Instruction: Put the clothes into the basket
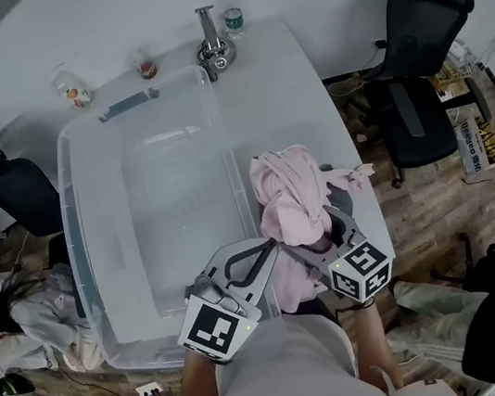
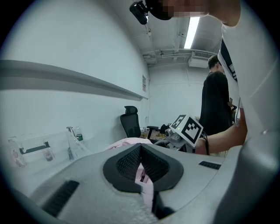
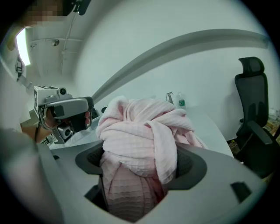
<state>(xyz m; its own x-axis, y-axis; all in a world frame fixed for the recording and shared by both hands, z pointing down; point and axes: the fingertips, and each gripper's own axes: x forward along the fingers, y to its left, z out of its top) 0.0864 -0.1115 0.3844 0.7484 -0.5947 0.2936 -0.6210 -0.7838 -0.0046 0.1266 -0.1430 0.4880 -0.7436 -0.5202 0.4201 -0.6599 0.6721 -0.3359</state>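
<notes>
While you stand at the near end of the desk (image 1: 277, 93), your left gripper (image 2: 140, 151) has its jaws pressed together on a thin fold of the pink clothes (image 3: 140, 131). Your right gripper (image 3: 140, 157), just beside it, has its jaws spread round a thick bunch of the same bundle and clamped on it. The clothes hang gathered between both grippers over the desk, just right of the clear basket (image 1: 73, 231) and outside it. Farther off, a bottle (image 1: 233, 18) stands at the desk's far edge, and a black office chair (image 1: 410, 43) sits to the far right
</notes>
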